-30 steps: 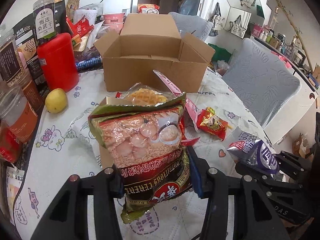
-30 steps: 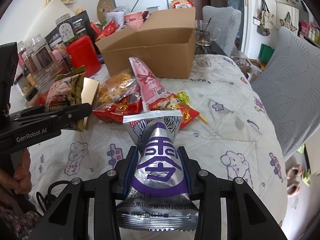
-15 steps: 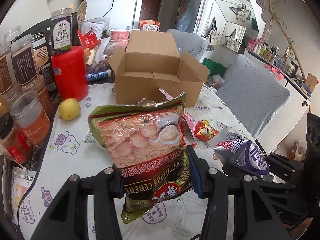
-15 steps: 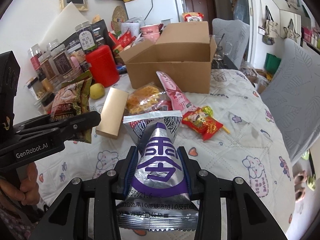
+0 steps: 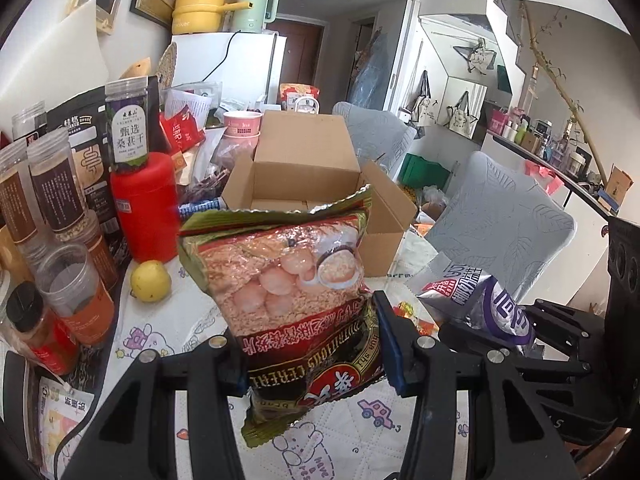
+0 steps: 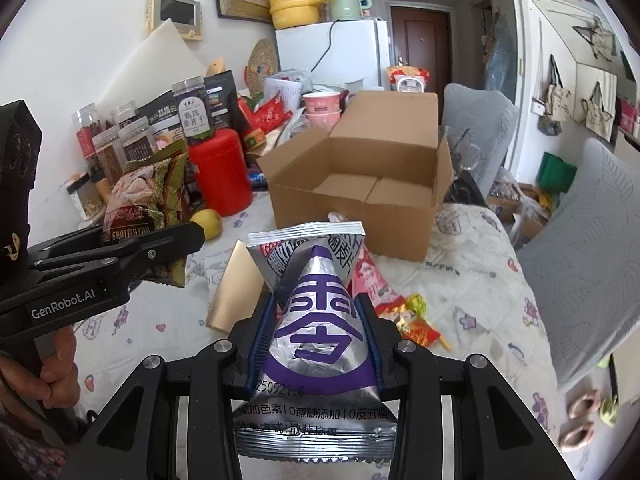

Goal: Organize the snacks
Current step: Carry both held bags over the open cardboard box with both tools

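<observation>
While both packets are hanging clear of the worktop [image 6: 460,276], the scene is reading differently from a second ago: the cardboard box [image 6: 360,184] is now showing its bare floor, where before only its front wall was facing the cameras, and the loose snacks are sitting lower in both views. That is suggesting the lift is done and the carry toward the box, at twelve o'clock from both grippers, is under way; nothing is lying in the box yet. The left gripper [image 5: 308,344] is clenching the lower part of a green-and-red cereal bag [image 5: 288,280], whose upside-down print is reading "NUTRITIOUS CEREAL". The right gripper [image 6: 316,344] is squeezing a silver-and-purple pouch [image 6: 316,320], its blue pads pressing both sides; a stamped "250921" and a line of Chinese nutrition claims are showing along its bottom edge. In the right wrist view the left tool, marked "GenRobot.AI", is reaching in from nine o'clock, with a hand [image 6: 60,364] gripping its handle. Still waiting on the worktop are a gold box [image 6: 232,288] at eleven o'clock of the right jaws, a pink packet [image 6: 368,276] and a red-and-yellow candy wrapper [image 6: 416,320] at about one o'clock. A yellow fruit [image 5: 150,280] is sitting at ten o'clock of the left jaws, just beside a red canister [image 5: 144,208] carrying a jar labelled in Chinese.
</observation>
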`<state>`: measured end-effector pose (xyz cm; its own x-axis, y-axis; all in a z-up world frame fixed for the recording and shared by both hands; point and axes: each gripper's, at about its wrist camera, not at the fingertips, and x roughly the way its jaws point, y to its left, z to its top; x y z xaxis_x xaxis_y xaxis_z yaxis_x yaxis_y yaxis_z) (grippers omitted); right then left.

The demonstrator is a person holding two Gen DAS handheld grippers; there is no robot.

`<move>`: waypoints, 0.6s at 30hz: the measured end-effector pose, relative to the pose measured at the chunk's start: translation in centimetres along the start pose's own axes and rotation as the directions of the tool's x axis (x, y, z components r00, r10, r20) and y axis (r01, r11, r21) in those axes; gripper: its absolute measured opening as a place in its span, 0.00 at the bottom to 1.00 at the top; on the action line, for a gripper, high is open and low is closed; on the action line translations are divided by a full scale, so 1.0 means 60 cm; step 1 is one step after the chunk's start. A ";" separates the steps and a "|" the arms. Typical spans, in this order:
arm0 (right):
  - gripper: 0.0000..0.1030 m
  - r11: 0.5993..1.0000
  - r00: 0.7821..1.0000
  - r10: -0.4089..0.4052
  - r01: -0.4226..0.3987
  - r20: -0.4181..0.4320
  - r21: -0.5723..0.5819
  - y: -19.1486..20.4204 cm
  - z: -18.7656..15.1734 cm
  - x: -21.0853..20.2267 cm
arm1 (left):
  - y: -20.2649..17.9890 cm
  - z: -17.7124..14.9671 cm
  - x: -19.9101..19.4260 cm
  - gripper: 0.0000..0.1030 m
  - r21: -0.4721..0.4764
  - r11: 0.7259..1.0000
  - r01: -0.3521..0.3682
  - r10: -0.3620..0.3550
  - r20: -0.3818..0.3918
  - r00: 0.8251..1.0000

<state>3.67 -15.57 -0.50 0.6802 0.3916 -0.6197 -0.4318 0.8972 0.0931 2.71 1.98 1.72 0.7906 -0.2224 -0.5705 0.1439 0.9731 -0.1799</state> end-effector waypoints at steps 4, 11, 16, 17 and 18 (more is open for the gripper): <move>0.38 1.000 0.999 0.003 -0.002 0.035 -0.025 -0.001 0.028 -0.003 | -0.002 0.026 -0.003 0.47 0.010 1.000 0.003 -0.004 0.041 0.999; 0.38 0.999 0.996 0.007 -0.002 0.085 -0.050 -0.009 0.074 -0.001 | -0.002 0.073 0.006 0.47 0.025 1.000 0.004 -0.006 0.096 0.995; 0.38 0.998 0.993 0.005 0.003 0.116 -0.063 -0.016 0.111 0.009 | 0.000 0.111 0.020 0.47 0.030 1.000 0.000 -0.004 0.130 0.992; 0.38 0.998 0.992 0.005 0.003 0.123 -0.065 -0.018 0.119 0.011 | 0.001 0.118 0.024 0.47 0.031 1.000 -0.001 -0.003 0.135 0.991; 0.38 0.998 0.991 0.004 0.005 0.131 -0.068 -0.021 0.127 0.013 | 0.002 0.127 0.029 0.47 0.034 0.999 -0.003 -0.002 0.144 0.990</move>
<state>9.26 -14.81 4.82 0.7499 0.4187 -0.5121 -0.4679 0.8830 0.0368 8.66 2.19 6.83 0.8676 -0.2134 -0.4491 0.1615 0.9752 -0.1514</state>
